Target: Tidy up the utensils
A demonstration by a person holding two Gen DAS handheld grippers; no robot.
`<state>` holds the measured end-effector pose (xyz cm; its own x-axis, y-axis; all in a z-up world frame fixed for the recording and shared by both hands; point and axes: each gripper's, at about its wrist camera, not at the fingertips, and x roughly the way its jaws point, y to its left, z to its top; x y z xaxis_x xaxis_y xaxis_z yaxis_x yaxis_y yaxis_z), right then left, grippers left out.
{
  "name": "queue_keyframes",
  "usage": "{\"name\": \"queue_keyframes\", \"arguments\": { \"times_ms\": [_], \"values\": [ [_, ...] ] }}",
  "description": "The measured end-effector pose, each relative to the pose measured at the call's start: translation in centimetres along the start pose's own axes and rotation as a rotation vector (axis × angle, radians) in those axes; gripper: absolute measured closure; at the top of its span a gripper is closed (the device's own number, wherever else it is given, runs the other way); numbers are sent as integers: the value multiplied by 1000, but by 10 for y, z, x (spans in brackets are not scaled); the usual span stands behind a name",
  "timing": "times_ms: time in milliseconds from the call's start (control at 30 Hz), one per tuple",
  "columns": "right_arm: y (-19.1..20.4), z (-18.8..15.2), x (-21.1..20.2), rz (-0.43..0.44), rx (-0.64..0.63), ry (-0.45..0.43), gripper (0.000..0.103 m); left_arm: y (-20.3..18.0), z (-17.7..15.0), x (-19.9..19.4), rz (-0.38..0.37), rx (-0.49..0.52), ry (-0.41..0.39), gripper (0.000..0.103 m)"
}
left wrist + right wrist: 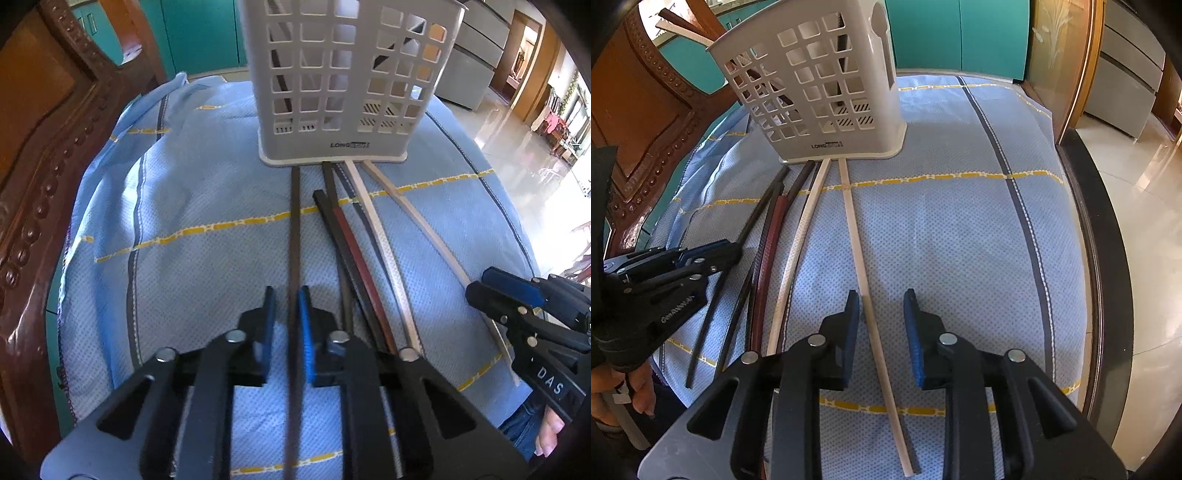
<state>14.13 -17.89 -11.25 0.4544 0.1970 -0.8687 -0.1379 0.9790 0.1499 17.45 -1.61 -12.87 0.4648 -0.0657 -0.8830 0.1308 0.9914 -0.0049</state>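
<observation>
A grey slotted utensil basket [340, 81] stands upright on the blue cloth, also in the right wrist view [820, 92], with a few chopsticks inside. Several chopsticks lie in front of it. A dark brown chopstick [294, 229] runs between the fingers of my left gripper [288, 317], whose jaws stand narrowly apart around it without clearly clamping. A pale wooden chopstick [857, 236] runs between the fingers of my right gripper [881, 321], which is open. Black, red and white chopsticks [775, 229] lie between the two grippers.
A carved wooden chair back [44, 155] rises at the left. The blue cloth [960, 240] covers a round table with a dark rim [1104, 280] at the right. Teal cabinets [960, 33] stand behind.
</observation>
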Motion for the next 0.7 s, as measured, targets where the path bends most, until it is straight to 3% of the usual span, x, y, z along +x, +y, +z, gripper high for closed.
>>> {"name": "queue_keyframes", "arguments": {
  "times_ms": [400,433,467,700],
  "values": [
    [13,3,6,-88,-89,-45,78,4,-17,-7,-1,36,16,96],
    [14,3,7,-91,-89,-45,82,4,-17,-7,-3,31,17,96],
    [15,3,6,-85,-87,-44,95,6,-17,-7,-6,24,18,96],
    [12,1,3,-20,-63,-7,96,11,-15,-6,-2,4,14,96]
  ]
}}
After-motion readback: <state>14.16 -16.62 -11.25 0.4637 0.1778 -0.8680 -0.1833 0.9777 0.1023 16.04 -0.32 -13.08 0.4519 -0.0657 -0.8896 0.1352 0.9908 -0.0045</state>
